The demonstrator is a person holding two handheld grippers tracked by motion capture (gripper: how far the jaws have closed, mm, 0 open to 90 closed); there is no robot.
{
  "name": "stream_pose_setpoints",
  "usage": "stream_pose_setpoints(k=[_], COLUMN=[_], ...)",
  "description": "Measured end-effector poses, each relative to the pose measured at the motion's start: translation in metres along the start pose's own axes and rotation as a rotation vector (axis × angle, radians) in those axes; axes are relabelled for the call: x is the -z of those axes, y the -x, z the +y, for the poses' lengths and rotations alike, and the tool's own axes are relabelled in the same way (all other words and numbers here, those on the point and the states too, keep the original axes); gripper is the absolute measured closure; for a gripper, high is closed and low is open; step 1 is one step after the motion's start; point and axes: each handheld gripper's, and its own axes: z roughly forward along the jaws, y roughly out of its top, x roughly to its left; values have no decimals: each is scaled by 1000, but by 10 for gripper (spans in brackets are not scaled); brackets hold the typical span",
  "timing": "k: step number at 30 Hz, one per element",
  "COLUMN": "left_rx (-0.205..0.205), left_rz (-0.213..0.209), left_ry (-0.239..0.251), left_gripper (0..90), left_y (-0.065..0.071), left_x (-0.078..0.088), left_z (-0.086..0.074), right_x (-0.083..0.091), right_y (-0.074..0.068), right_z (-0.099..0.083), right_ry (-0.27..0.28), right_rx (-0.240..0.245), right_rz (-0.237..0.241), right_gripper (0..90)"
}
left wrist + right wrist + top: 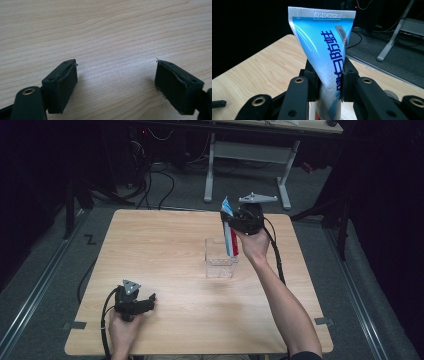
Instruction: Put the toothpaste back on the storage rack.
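High view: the right gripper [231, 222], held above the middle right of the wooden table [170, 250], carries a toothpaste tube [229, 232] that hangs nearly upright, slightly tilted, with its flat crimped end uppermost and its red lower end at the open top of a clear plastic box [220, 262] standing at the centre of the frame. Whether the tube's lower tip touches the box or only hovers within its rim cannot be settled at this resolution. Right gripper view: the two black jaws are clamped on the toothpaste tube [327, 55] from either side, pressing on its narrower mid-body near the bottom centre of the frame; the blue-and-white body widens upward to the crimped seal at the top centre, and blue lettering runs along its length. Left gripper [142, 301], lower left of the high view: it rests low over the table, well apart from the box. Left gripper view: its jaws stand wide apart, with bare wood grain between them.
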Motion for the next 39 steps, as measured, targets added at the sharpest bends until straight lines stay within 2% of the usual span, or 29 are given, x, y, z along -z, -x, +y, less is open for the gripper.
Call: stream_pose_setpoints(k=[4, 15, 39], left_rx=[0, -1, -2], left_rz=[0, -1, -1], left_ry=[0, 0, -1], left_gripper=[185, 185, 185], left_y=[0, 0, 0], left_x=[0, 0, 0], left_z=[0, 0, 0], right_x=[-4, -16, -26], right_y=[-1, -7, -1], right_z=[-1, -8, -32], right_ry=[-11, -48, -110], right_rx=[-5, 18, 18], right_rz=[-1, -18, -32], right_gripper=[728, 727, 719])
